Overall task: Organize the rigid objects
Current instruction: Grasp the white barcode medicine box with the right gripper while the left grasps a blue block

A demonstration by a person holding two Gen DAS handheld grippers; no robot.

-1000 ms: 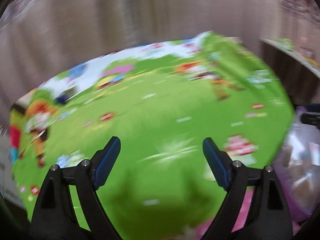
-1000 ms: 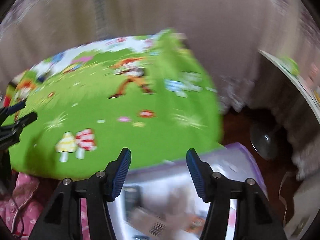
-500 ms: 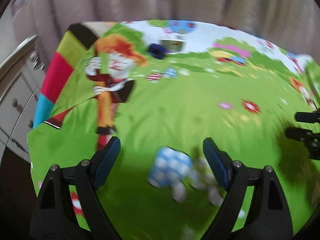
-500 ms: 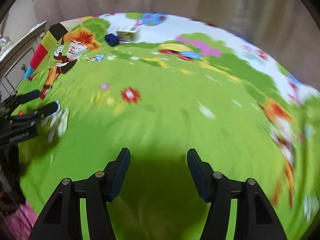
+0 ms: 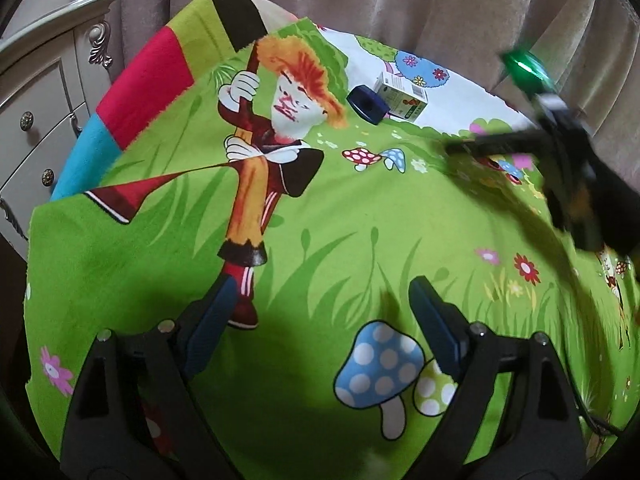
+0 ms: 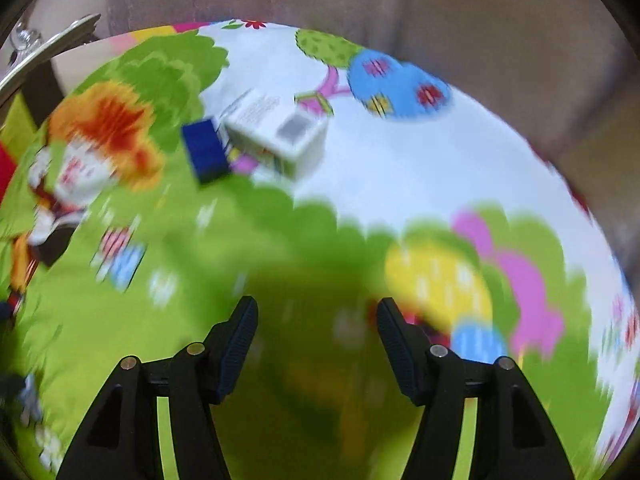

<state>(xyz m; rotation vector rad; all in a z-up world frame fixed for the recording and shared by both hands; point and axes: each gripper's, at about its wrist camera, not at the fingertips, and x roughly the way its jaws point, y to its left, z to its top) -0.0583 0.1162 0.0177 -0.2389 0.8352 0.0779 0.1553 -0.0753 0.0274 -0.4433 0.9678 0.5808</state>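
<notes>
A small white carton (image 5: 402, 96) and a dark blue box (image 5: 366, 109) lie side by side at the far edge of a cartoon-printed green cloth (image 5: 340, 240). In the blurred right wrist view the carton (image 6: 276, 132) and blue box (image 6: 206, 154) sit ahead and left of my right gripper (image 6: 314, 324), which is open and empty above the cloth. My left gripper (image 5: 320, 304) is open and empty over the near part of the cloth. The right gripper also shows in the left wrist view (image 5: 460, 148), reaching towards the two boxes.
A white dresser with drawers (image 5: 36, 120) stands at the left. Beige curtains (image 5: 400, 0) hang behind the cloth-covered surface. The cloth's far edge (image 6: 520, 128) curves close to the curtain.
Both grippers have swung left and forward, from the clear bin beside the surface to over the cloth. The right gripper has come much closer to the carton and blue box.
</notes>
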